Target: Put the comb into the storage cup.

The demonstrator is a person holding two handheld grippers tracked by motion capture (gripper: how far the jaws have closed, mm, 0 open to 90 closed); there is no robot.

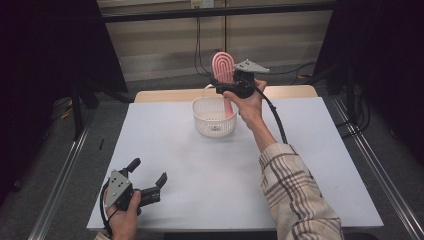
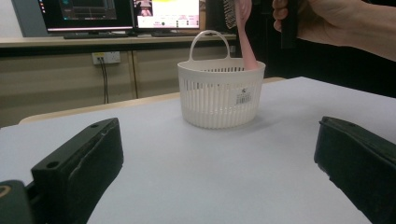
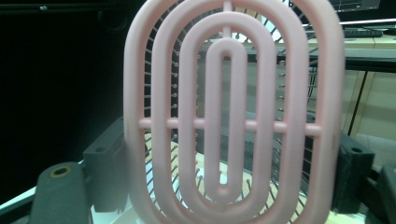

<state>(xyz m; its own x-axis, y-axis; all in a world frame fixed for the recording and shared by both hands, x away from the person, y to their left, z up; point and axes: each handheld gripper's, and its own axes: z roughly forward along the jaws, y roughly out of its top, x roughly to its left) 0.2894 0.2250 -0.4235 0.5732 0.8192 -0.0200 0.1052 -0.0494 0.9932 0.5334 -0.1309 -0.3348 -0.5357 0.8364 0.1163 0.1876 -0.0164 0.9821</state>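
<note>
Right gripper (image 1: pixel 226 86): jaws clamped on pink vented hairbrush (image 1: pixel 223 67), one either side of oval head; handle slants down from fingers into white slotted basket (image 1: pixel 214 120), touching rim at right.

Left gripper (image 1: pixel 150 186): jaws wide apart, nothing between, low over white tabletop (image 1: pixel 310 165) near front edge.

Basket well ahead of left fingers; bare tabletop all round.

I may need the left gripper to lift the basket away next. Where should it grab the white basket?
Grip the arched handle of the white basket, coming down from above. It stands upright, clear of the rim, on the side away from the pink hairbrush. The ribbed round wall looks too wide and slippery for the left gripper.
</note>
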